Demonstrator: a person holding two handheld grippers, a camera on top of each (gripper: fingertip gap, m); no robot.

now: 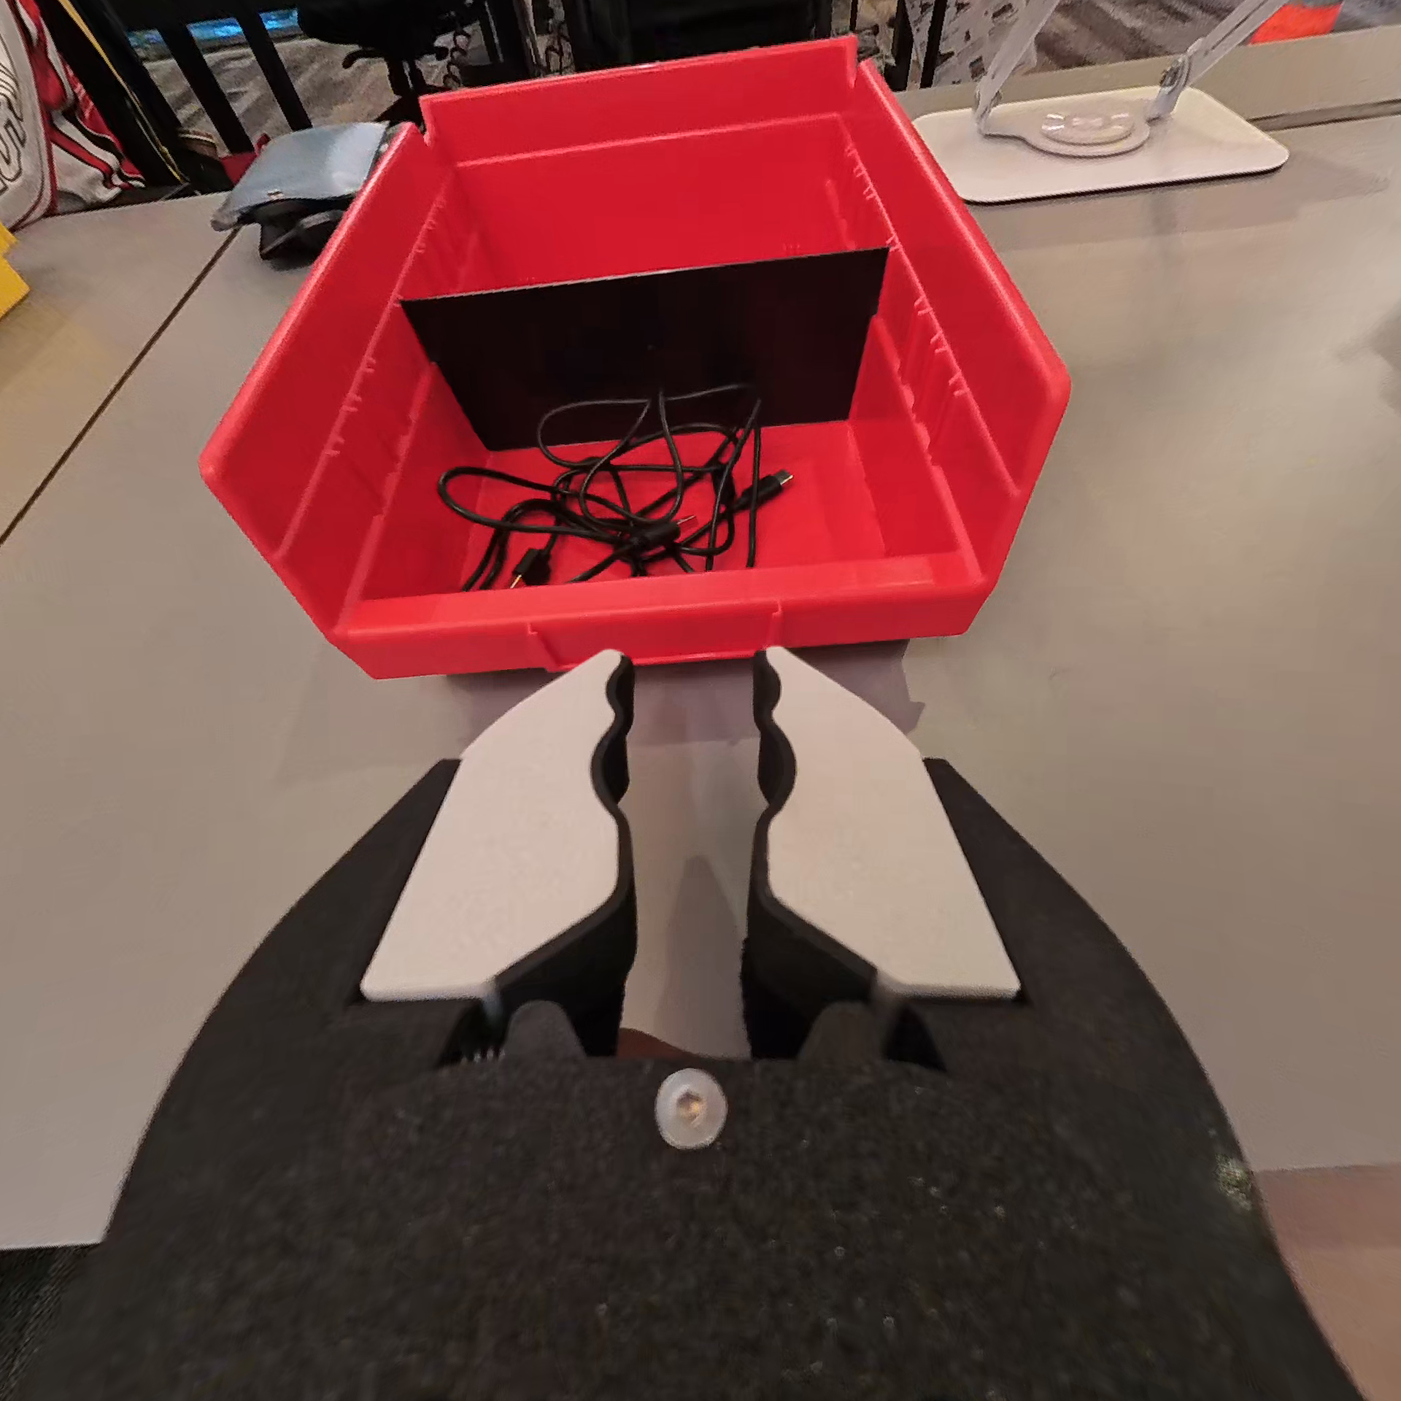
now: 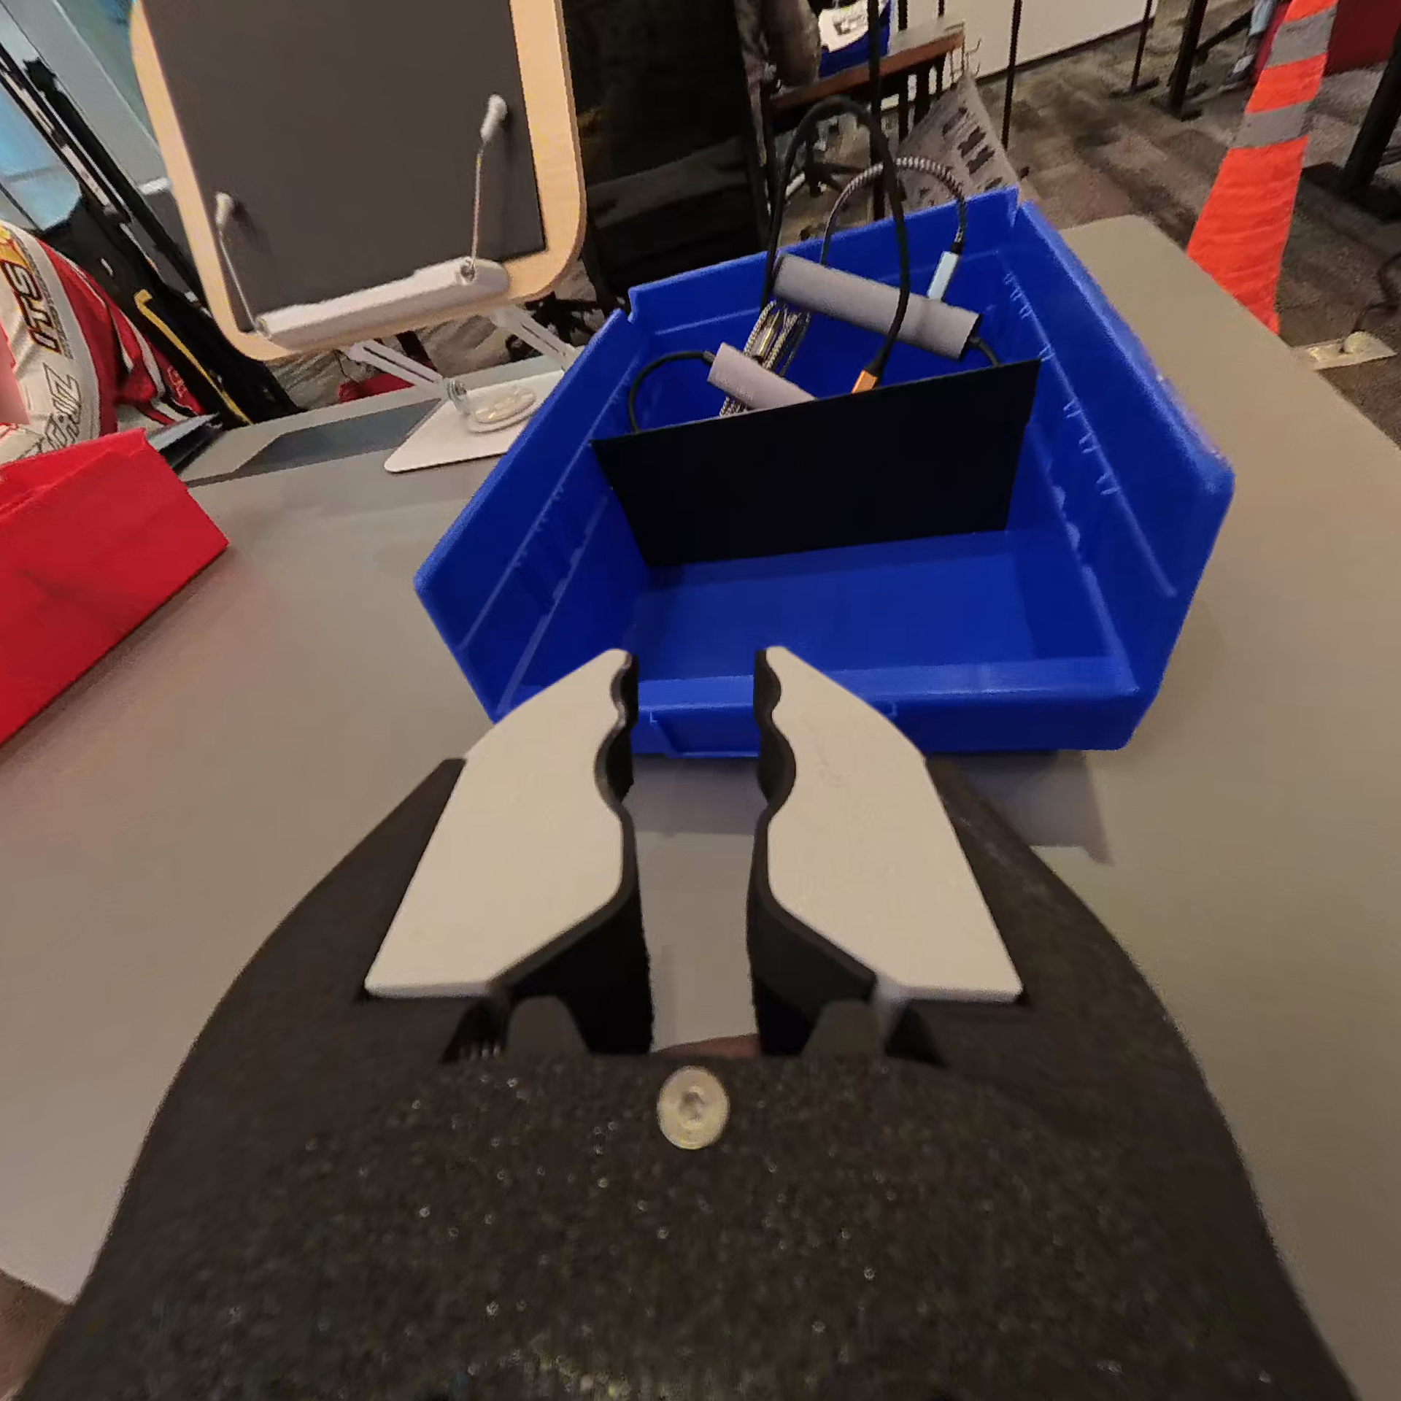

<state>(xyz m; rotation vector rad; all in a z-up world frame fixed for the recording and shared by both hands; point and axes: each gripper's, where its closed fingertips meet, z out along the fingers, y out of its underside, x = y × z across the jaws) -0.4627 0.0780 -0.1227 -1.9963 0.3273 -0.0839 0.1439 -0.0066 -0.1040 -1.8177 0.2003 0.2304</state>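
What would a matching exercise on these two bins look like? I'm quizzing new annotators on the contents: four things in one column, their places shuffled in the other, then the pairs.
Things
1. tangled black cable
2. grey adapter hubs
3. left gripper
4. right gripper

Places
A. open, just short of the red bin
B. near compartment of the red bin, before its black divider
C. open, at the front rim of the blue bin
D. far compartment of the blue bin, behind its black divider

Pairs: 1-B, 2-D, 3-A, 4-C
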